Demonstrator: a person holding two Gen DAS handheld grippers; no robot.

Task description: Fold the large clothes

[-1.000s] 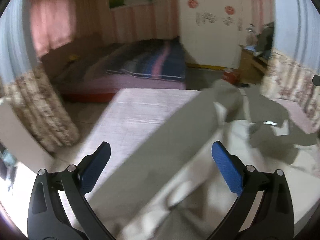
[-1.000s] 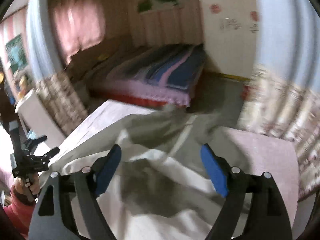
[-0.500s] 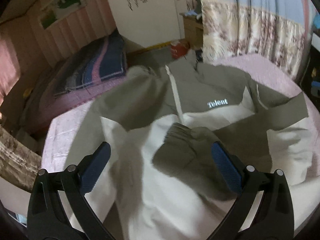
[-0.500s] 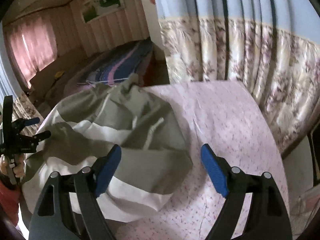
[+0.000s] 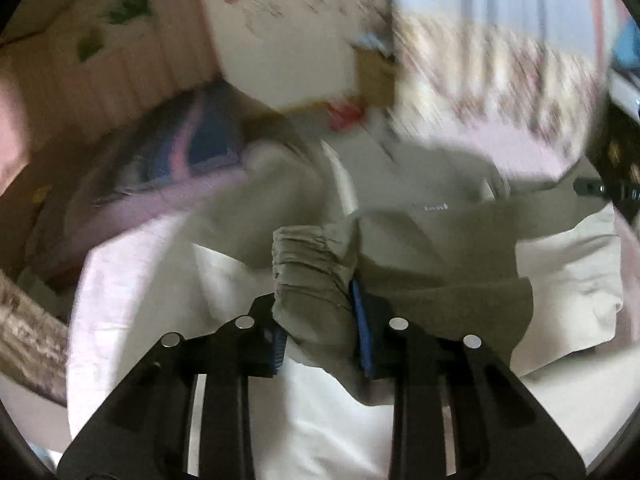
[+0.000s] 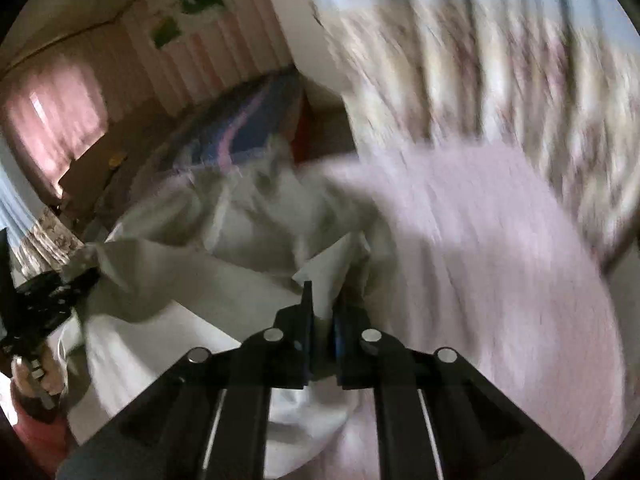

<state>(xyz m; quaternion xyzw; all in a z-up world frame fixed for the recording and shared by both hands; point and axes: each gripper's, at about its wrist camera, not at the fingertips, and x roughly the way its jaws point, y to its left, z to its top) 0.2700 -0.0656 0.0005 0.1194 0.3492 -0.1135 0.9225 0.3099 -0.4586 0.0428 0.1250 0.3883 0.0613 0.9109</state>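
— On the bed, then? Where does the jacket lie?

— Yes, spread over a pink flowered sheet, front up, its collar toward the far end. It is olive-grey across the shoulders and sleeves, cream over the body, with a pale zip down the middle and a small white word on the chest, too blurred to read.

— And the grippers?

— The left hand-held gripper has just been closing, and its blue pads now clamp the gathered cuff of an olive sleeve that lies across the cream front. The right hand-held gripper has also just closed; its jaws are nearly together, pinching a thin fold of cream cloth at the jacket's edge, near the bare sheet.

— How will it handle?

— Softly, I would judge. The cloth looks light and limp, a thin shell that creases readily and sags wherever it is not held. It may be a bit slick, so a pinch on a single layer could slip; the elastic cuff gives a thicker, surer hold.

— Where would you take it for folding?

— At seams, cuffs and the hem, where layers bunch. Lifted from the middle of a panel, it would likely only tent and drag the rest along.
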